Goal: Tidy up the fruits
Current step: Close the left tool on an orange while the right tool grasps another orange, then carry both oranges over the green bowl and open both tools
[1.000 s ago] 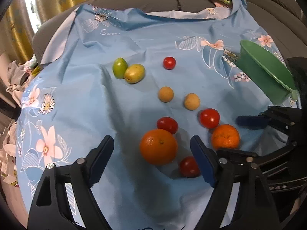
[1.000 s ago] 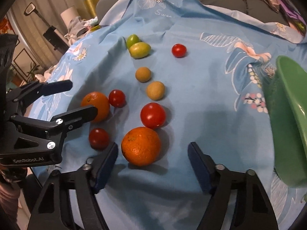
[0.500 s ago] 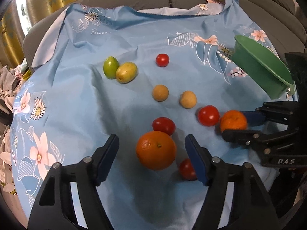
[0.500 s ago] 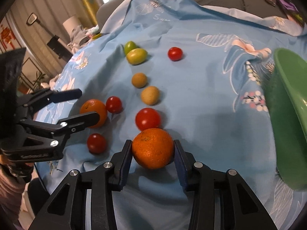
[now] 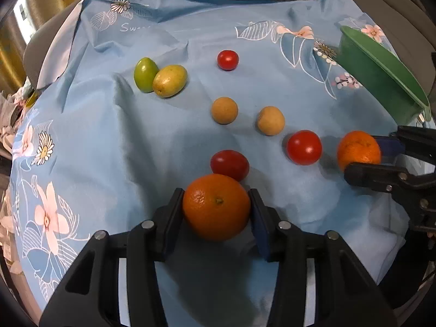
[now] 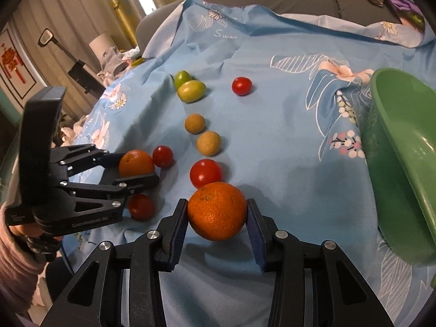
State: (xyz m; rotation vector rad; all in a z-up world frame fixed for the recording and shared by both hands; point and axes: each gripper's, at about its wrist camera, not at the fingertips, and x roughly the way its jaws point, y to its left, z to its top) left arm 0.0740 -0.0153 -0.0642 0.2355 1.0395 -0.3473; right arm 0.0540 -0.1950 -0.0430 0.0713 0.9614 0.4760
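**A:** What is hidden or hard to make out?

**B:** In the left wrist view, the green basin is running off the right edge, so its far side is cut off. The right gripper is entering from the right, its lower finger covering part of its orange. In the right wrist view, the left gripper is lying across a dark red tomato at lower left, hiding its top. The lettering on the blue floral cloth is breaking off in a fold.

**A:** Where are the oranges sitting, and what are the jaws doing?

**B:** Each gripper is carrying one. The left gripper's jaws are closing, with the pads touching both sides of a big orange at lower centre of its own view; its dimpled skin and small stem scar are facing the camera. The right gripper's jaws are clamped on the other orange, which is filling the lower centre of the right wrist view, glossy and pitted.

**A:** And the remaining fruit?

**B:** It is lying loose on the cloth: a green fruit touching a yellow-green fruit at upper left, one small tomato above centre, two tan round fruits mid-frame, a bright tomato right of centre, and an oval tomato just behind the left gripper's orange.
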